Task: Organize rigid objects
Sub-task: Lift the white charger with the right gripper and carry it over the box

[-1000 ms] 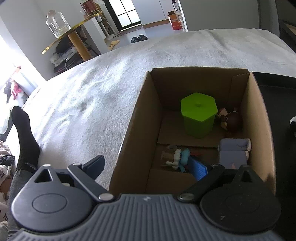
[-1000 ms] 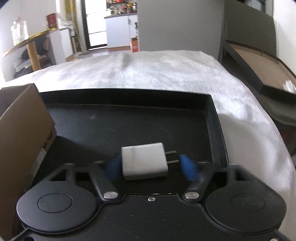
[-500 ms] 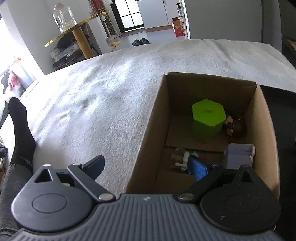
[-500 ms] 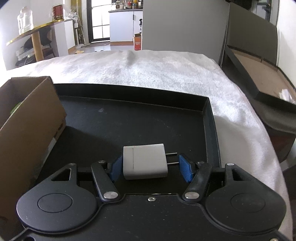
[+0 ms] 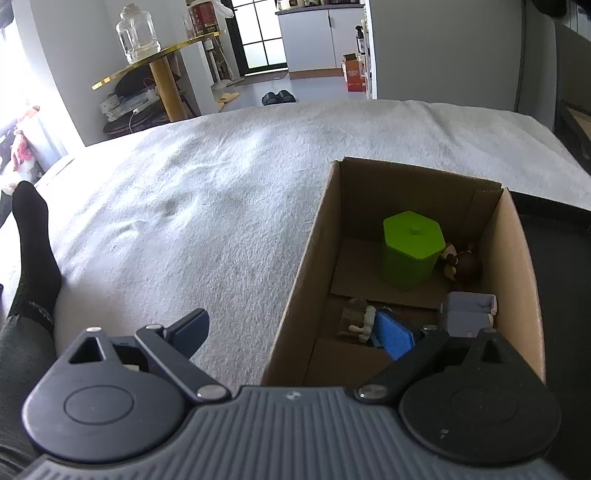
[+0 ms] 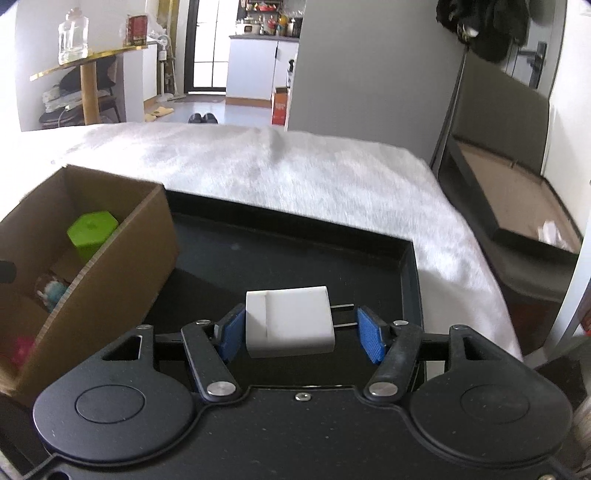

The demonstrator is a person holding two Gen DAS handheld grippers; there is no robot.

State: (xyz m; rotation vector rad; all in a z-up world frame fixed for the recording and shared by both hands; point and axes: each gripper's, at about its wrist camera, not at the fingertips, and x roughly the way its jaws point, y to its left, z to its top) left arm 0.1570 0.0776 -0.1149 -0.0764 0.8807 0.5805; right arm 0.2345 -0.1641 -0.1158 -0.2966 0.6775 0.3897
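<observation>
Right jaws clamping white charger (image 6: 290,320) above black tray (image 6: 410,273); left jaws apart, empty

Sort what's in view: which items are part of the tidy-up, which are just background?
Job:
white charger held in right gripper
cardboard box
green pot in the box
black tray

Background:
glass jar
round side table
shoes

No legible text anywhere. Red canister (image 5: 201,18) on the gold-edged round shelf carries a white label, print too small to read. Orange carton (image 5: 353,72) on the floor by the doorway has markings, unreadable. Black sock (image 5: 35,254) shows a faint woven mark near the cuff, illegible.
</observation>
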